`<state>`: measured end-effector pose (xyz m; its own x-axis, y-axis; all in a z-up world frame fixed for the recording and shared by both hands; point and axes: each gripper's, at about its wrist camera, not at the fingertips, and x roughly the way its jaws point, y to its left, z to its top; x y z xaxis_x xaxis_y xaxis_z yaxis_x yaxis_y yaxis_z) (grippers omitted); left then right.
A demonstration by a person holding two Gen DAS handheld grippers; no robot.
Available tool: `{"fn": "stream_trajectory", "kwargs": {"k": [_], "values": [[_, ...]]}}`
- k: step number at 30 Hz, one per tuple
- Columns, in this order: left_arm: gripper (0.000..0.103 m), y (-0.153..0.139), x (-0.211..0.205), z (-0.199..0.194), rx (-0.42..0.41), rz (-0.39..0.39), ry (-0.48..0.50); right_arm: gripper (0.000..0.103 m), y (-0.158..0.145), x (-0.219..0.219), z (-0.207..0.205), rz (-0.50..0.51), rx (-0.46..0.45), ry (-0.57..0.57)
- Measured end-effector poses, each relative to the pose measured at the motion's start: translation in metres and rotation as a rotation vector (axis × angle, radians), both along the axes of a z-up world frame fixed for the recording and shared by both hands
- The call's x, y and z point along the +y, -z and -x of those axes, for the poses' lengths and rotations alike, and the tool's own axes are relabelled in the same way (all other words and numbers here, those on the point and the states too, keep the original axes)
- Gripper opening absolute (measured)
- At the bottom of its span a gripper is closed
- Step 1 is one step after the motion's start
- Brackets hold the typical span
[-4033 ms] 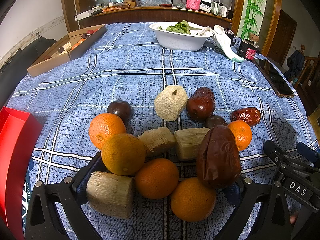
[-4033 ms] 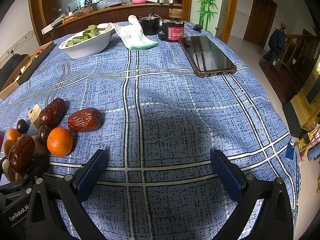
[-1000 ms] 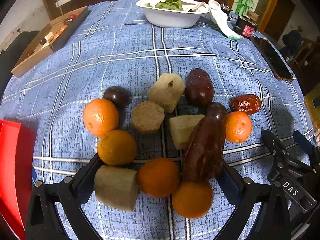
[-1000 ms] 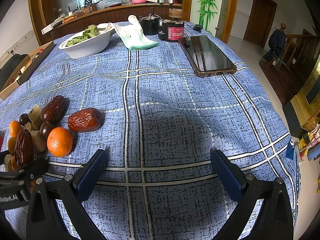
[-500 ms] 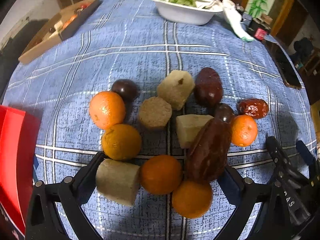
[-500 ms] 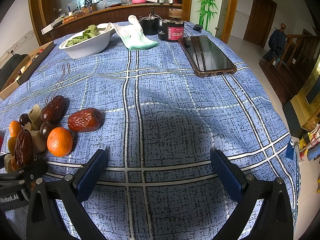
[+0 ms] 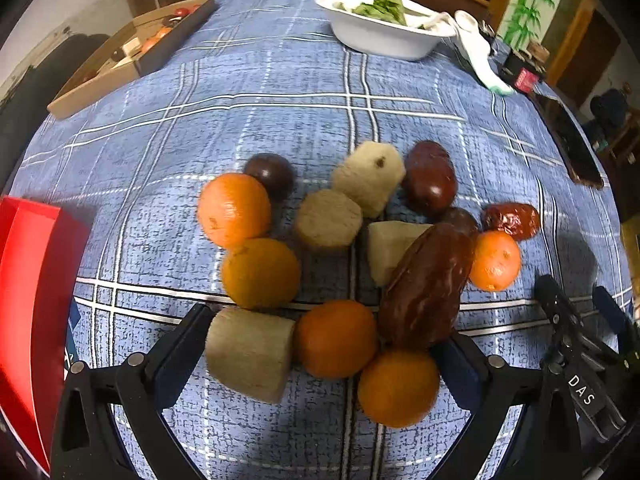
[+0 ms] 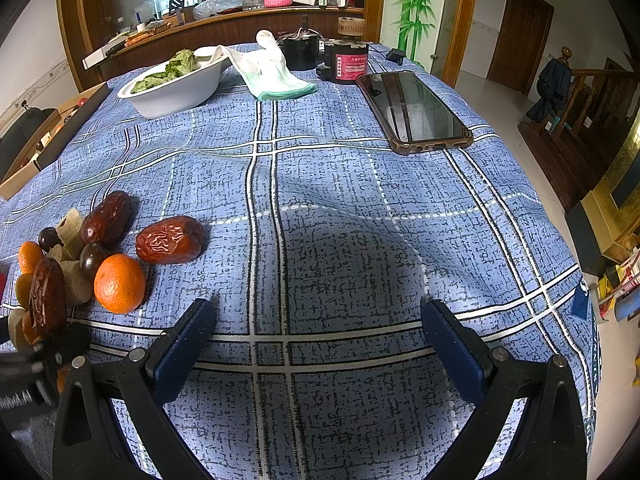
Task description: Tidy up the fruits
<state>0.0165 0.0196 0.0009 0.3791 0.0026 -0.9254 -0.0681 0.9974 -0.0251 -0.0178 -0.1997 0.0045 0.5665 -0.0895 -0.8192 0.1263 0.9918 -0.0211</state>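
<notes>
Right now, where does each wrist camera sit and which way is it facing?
Left wrist: on the left tool, above the fruit pile, looking down and across the table; both its fingers show, open around the pile, with the right tool at right.
Right wrist: on the right tool, low over bare tablecloth, facing the phone; its fingers show, open.
Shared: the white bowl, wrinkled red date and fruit pile.

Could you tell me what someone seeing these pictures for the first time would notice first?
Most striking is the heap of fruit on the blue plaid cloth: bright oranges, pale cane chunks and a big brown date lying between the open left gripper's fingers. Next, the white bowl of greens at the far side, and the dark phone to its right, beyond the open right gripper.
</notes>
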Motion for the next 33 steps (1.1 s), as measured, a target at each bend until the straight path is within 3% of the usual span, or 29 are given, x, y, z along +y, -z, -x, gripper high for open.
{"fn": "stream_trajectory", "kwargs": {"k": [11, 16, 24, 28, 30, 33], "values": [[0.103, -0.001, -0.005, 0.009, -0.06, -0.009, 0.077, 0.103, 0.0, 0.0, 0.0, 0.0, 0.0, 0.0], [0.102, 0.001, -0.001, 0.02, -0.169, -0.004, 0.104, 0.103, 0.0, 0.0, 0.0, 0.0, 0.0, 0.0], [0.102, -0.001, -0.001, 0.017, -0.14, -0.005, 0.128, 0.103, 0.0, 0.0, 0.0, 0.0, 0.0, 0.0], [0.102, -0.011, 0.016, 0.028, -0.131, 0.042, 0.104, 0.103, 0.0, -0.002, 0.0, -0.001, 0.0, 0.0], [0.1, -0.028, 0.028, 0.041, -0.203, 0.045, 0.085, 0.103, 0.0, -0.002, 0.0, 0.0, 0.0, 0.0], [0.1, -0.076, 0.053, 0.081, -0.422, 0.029, 0.056, 0.103, 0.0, -0.002, 0.0, -0.001, 0.001, -0.004]]}}
